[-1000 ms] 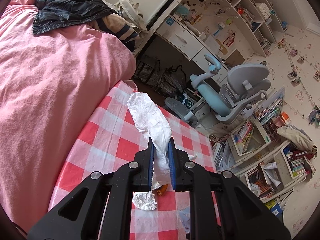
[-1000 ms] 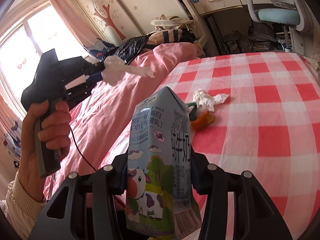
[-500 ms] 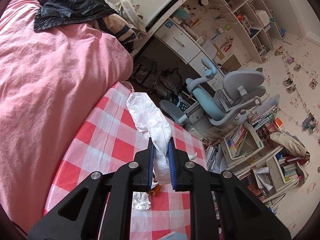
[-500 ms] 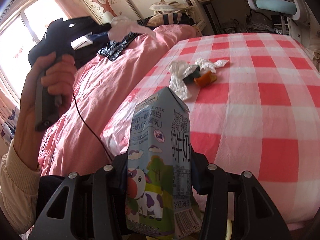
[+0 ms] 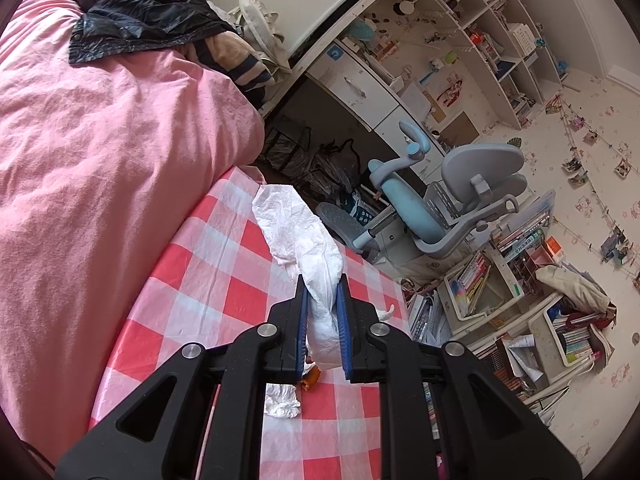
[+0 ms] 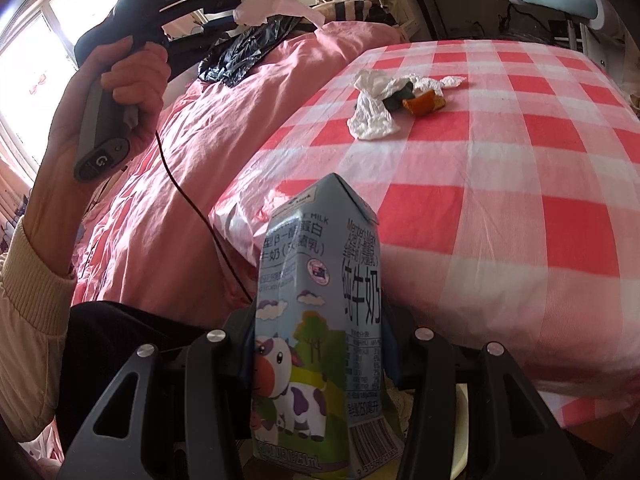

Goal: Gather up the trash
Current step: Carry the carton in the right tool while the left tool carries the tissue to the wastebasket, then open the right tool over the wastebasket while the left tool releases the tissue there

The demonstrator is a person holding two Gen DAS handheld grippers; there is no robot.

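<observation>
On the far left: a person's hand holds the left gripper raised above the pink bedding, a cream sleeve at the wrist.
Left gripper jaws: drawn narrow, blue pads pinching a long white tissue that sticks out past the tips.
Centre: the right gripper clamps a blue milk carton with a cow print, upright between its jaws and off the near edge of the table.
Right of that: a table under a red-and-white checked cloth.
Trash on the cloth: a crumpled tissue, touching a dark green scrap and an orange peel piece, well apart from the carton.
</observation>
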